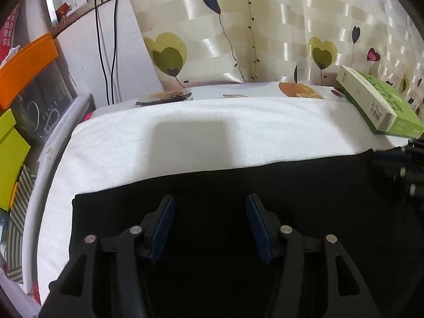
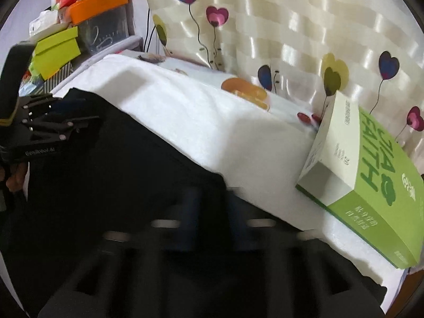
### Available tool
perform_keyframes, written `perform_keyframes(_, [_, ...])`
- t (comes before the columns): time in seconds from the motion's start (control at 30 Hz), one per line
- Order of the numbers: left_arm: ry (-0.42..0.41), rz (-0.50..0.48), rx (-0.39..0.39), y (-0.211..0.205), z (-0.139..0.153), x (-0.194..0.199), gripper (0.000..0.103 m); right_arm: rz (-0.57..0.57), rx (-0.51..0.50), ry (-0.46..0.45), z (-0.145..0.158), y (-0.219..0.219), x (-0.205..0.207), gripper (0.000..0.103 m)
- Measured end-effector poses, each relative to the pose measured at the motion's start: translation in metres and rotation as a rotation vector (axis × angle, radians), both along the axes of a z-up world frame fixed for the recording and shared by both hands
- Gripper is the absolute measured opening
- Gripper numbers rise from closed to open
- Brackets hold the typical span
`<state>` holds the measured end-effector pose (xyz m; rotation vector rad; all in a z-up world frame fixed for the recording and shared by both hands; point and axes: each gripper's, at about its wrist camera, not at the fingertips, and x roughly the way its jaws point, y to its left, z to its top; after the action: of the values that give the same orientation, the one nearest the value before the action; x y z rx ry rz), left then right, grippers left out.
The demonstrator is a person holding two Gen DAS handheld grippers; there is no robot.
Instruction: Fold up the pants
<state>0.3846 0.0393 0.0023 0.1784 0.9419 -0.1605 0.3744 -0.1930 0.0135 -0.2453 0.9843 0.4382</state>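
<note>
Black pants point(image 1: 238, 185) lie flat on a white towel point(image 1: 185, 137) that covers the table. My left gripper point(image 1: 210, 204) hovers over the pants near their left end, open, with nothing between its blue pads point(image 1: 167, 222). In the right wrist view the pants point(image 2: 119, 172) run diagonally, and my right gripper point(image 2: 213, 212) is blurred by motion above their far edge. A narrow gap shows between its pads. The left gripper point(image 2: 53, 122) shows at the left edge of that view, held by a hand point(image 2: 13, 180).
A green and white box point(image 1: 381, 106) point(image 2: 371, 180) lies on the towel at the right. A heart-patterned curtain point(image 1: 265, 26) hangs behind the table. At the left stand an orange-lidded container point(image 1: 26, 63), yellow-green boxes point(image 1: 10, 153) and hanging black cables point(image 1: 106, 53).
</note>
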Motion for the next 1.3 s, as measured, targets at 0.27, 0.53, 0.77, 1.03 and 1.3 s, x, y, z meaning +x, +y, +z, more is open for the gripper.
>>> perform_keyframes(0.27, [-0.029,-0.041,0.045,-0.022,0.002,-0.009,0.003,0.012,0.002,-0.081,0.024,0.006,-0.021,0.006])
perform_keyframes(0.53, [-0.150,-0.013,-0.095,0.004,0.051,-0.061,0.003,0.041,0.068,-0.182,0.073,0.006,-0.083,0.006])
perform_keyframes(0.77, [-0.230,-0.029,-0.218,0.024,0.080,-0.157,0.003,0.046,0.101,-0.237,0.094,-0.002,-0.174,0.002])
perform_keyframes(1.03, [-0.176,-0.023,-0.275,0.029,0.047,-0.255,0.003,0.004,0.169,-0.191,0.063,-0.014,-0.277,0.000])
perform_keyframes(1.3, [-0.107,0.005,-0.281,0.037,0.019,-0.306,0.001,-0.086,0.233,-0.110,0.034,-0.024,-0.315,0.000])
